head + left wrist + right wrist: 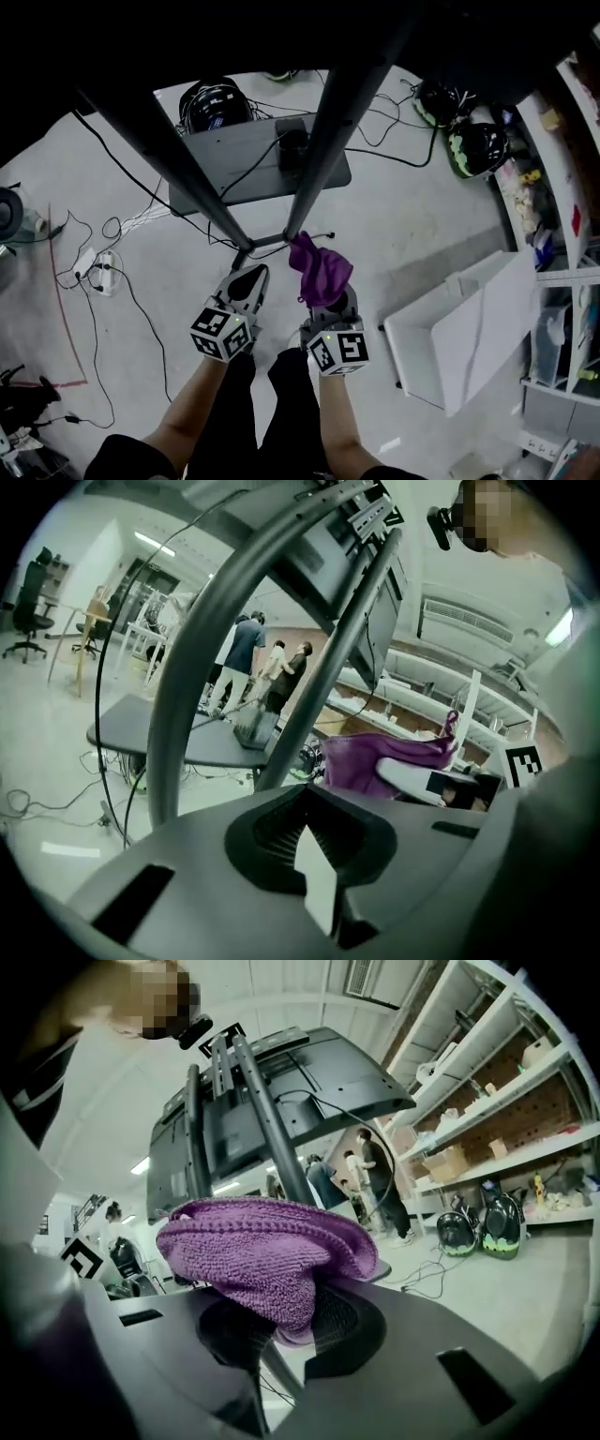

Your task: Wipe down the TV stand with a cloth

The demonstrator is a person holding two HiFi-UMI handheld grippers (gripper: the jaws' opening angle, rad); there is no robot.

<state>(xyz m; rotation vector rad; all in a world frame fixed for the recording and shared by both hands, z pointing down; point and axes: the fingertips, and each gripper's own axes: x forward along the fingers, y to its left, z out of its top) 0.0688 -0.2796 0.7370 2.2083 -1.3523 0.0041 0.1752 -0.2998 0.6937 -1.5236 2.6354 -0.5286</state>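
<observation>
Head view: right gripper (pixel 327 304) clamps purple cloth (pixel 319 267)

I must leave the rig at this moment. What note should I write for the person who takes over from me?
Left gripper: shut, empty, low beside the right one.
Right gripper: shut on the purple cloth.
The cloth's top touches the lower end of the right-hand pole of the TV stand.
Done: the cloth is gripped and at the stand. How much is already wiped cannot be told.
Left: wipe the poles and the grey shelf.
</observation>
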